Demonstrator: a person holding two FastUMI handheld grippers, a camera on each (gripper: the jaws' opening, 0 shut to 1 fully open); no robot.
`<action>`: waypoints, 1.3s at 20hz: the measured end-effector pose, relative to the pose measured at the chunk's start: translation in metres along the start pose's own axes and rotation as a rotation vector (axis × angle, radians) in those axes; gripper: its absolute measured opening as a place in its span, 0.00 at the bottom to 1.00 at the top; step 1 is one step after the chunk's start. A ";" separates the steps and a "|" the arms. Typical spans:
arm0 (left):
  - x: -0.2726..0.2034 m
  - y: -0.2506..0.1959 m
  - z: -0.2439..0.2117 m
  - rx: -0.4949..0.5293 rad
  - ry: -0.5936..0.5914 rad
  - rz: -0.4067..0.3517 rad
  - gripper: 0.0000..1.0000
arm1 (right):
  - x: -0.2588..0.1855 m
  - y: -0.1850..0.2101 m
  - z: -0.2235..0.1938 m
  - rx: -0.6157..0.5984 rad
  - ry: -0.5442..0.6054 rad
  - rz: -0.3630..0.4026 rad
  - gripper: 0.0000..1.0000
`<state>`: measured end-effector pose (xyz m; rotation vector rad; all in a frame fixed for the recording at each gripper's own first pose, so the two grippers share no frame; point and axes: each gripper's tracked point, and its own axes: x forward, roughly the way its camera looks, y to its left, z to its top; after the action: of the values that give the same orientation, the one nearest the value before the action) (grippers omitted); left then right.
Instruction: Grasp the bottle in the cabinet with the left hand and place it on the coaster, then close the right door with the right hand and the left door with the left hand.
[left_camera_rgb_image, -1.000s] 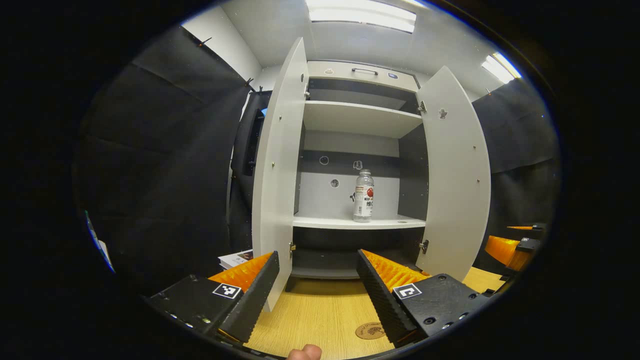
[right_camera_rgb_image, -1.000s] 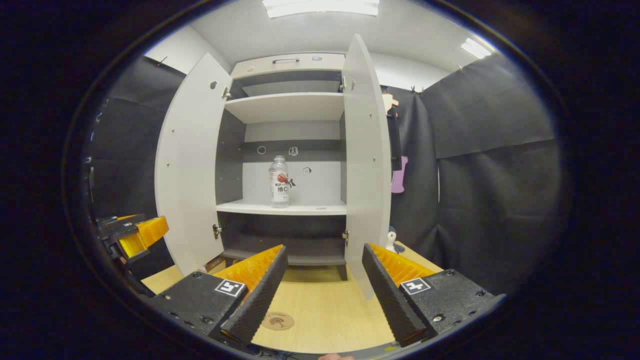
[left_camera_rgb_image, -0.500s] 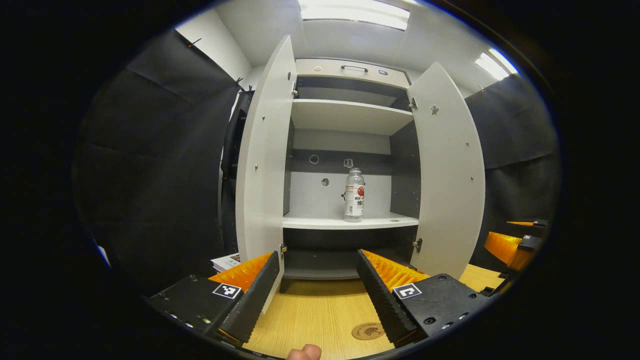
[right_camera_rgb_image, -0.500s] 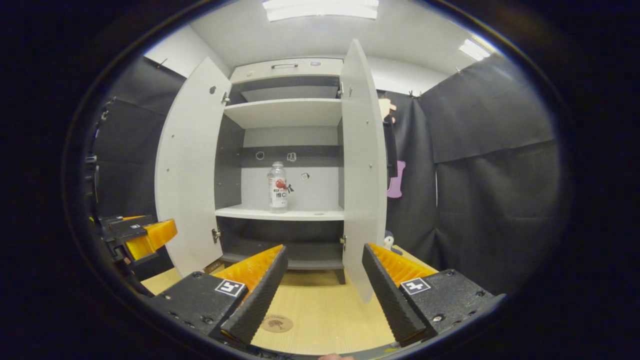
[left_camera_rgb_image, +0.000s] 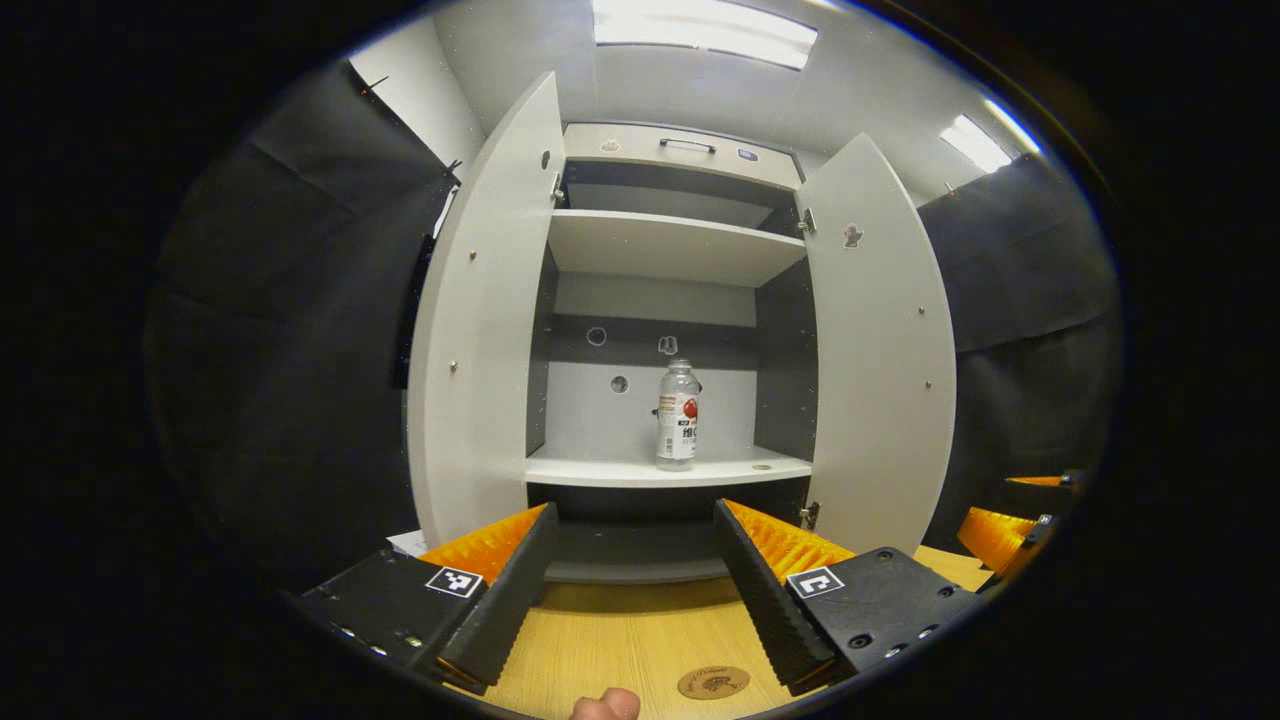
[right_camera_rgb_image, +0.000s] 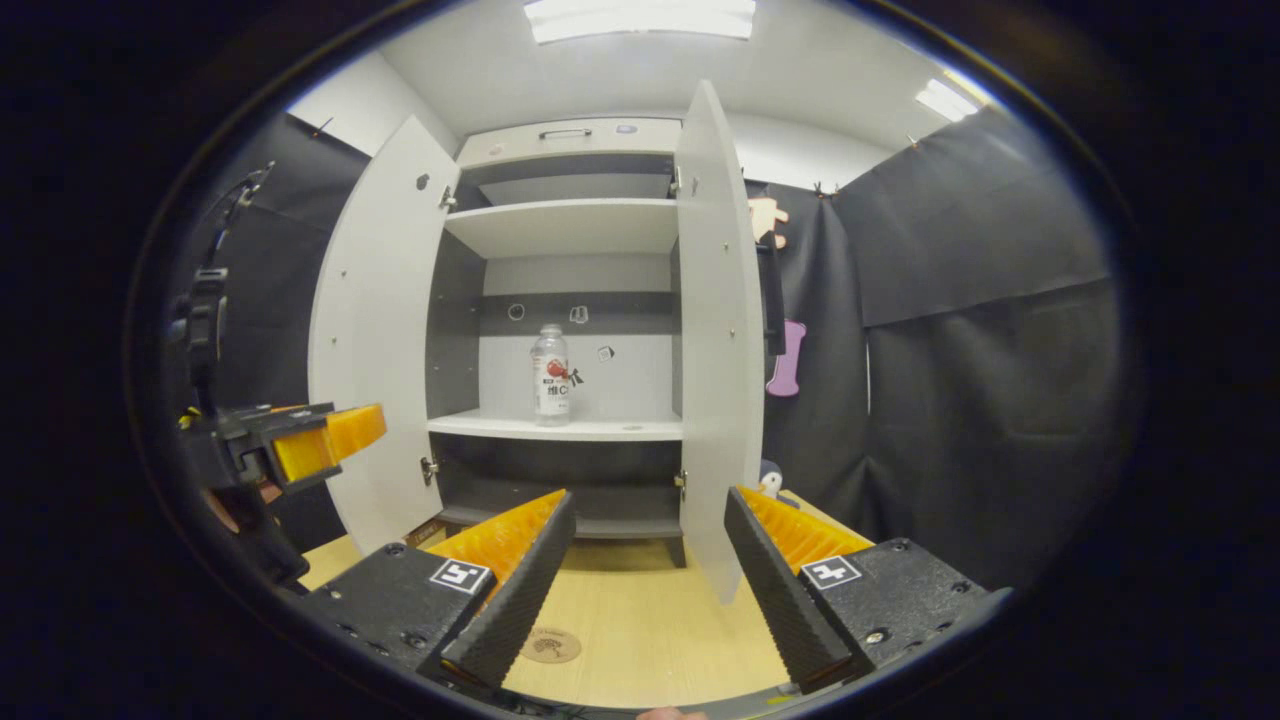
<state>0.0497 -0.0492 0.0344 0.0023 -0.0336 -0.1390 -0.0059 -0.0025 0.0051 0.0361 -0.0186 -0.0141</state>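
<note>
A clear bottle (left_camera_rgb_image: 678, 416) (right_camera_rgb_image: 550, 375) with a red-and-white label stands upright on the middle shelf (left_camera_rgb_image: 668, 468) of a white cabinet. Both doors stand wide: the left door (left_camera_rgb_image: 480, 320) (right_camera_rgb_image: 370, 330) and the right door (left_camera_rgb_image: 880, 340) (right_camera_rgb_image: 715, 340). A round cork coaster (left_camera_rgb_image: 713, 683) (right_camera_rgb_image: 549, 645) lies on the wooden table in front. My left gripper (left_camera_rgb_image: 630, 600) is open, well short of the cabinet, the bottle framed between its fingers. My right gripper (right_camera_rgb_image: 645, 590) is open and holds nothing, its right finger below the right door's edge. The left gripper (right_camera_rgb_image: 300, 445) also appears at the far left of the right gripper view.
The wooden table (left_camera_rgb_image: 620, 640) runs up to the cabinet's base. An upper shelf (left_camera_rgb_image: 670, 245) and a lower dark compartment (left_camera_rgb_image: 650, 540) hold nothing. Black cloth walls close both sides. A book (left_camera_rgb_image: 408, 542) lies left of the cabinet, a small toy figure (right_camera_rgb_image: 768, 484) right of it.
My left gripper has swung and risen, so the cabinet and bottle slid left and lower in its view. In the right gripper view the left gripper rose and moved forward. Both stayed open.
</note>
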 end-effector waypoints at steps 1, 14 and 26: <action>0.009 -0.004 0.003 -0.009 0.002 -0.020 0.99 | -0.002 -0.001 0.000 0.003 -0.001 -0.003 0.98; 0.163 -0.056 0.039 -0.024 -0.006 -0.172 0.95 | -0.014 -0.043 0.003 0.004 0.009 -0.118 0.98; 0.313 -0.045 -0.005 0.077 0.082 -0.075 0.95 | -0.028 -0.081 -0.004 0.046 0.040 -0.258 0.98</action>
<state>0.3533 -0.1373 0.0398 0.0857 0.0435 -0.2120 -0.0345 -0.0834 -0.0022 0.0850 0.0256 -0.2711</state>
